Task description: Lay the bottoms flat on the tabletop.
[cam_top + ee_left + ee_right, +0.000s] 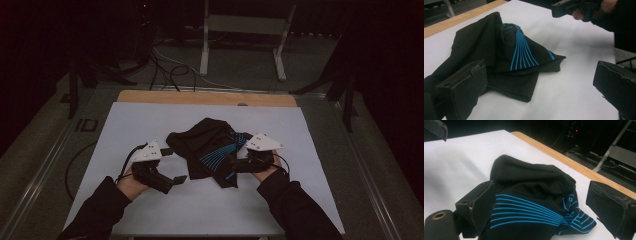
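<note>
A crumpled black garment [210,145] with blue stripes lies in the middle of the white sheet [150,120]. My left gripper [177,164] is at its left edge, open wide. In the left gripper view the garment [506,50] lies ahead of the left gripper [540,67], whose left jaw is against the cloth's near edge. My right gripper [234,167] is at the garment's right side, open. In the right gripper view the striped part of the garment [529,182] lies between the spread jaws of the right gripper [541,187].
The sheet covers a table with a wooden strip [200,97] along its far edge. Beyond it stand a white metal frame [245,25] and loose cables [165,65] on the floor. Dark stands flank the table.
</note>
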The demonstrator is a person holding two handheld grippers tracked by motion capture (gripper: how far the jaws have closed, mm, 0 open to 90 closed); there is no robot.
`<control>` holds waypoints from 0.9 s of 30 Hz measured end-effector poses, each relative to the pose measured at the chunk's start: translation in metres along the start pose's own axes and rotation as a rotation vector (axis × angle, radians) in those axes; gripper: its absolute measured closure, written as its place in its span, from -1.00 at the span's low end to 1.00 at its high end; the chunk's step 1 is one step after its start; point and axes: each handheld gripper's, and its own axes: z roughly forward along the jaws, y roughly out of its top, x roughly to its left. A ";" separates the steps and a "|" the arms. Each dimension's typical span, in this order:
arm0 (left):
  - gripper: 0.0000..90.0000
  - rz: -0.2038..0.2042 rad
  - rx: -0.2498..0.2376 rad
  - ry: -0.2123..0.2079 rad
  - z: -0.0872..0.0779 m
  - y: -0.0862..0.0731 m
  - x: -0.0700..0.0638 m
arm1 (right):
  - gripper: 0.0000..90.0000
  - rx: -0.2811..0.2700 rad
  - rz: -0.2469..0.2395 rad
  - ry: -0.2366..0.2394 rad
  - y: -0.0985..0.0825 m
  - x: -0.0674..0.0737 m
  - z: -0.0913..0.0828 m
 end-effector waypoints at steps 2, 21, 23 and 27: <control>-1.00 0.002 0.015 0.012 0.006 0.000 -0.001 | -0.79 0.023 -0.007 0.026 -0.004 0.003 0.005; -0.99 0.005 0.142 -0.009 0.058 -0.018 0.002 | -0.69 0.128 0.046 0.091 -0.040 0.029 0.038; -0.99 -0.002 0.156 0.004 0.062 -0.021 0.004 | -0.68 0.129 0.042 0.087 -0.041 0.030 0.039; -0.88 -0.005 0.200 0.020 0.069 -0.024 0.007 | -0.54 0.172 0.048 0.081 -0.046 0.034 0.044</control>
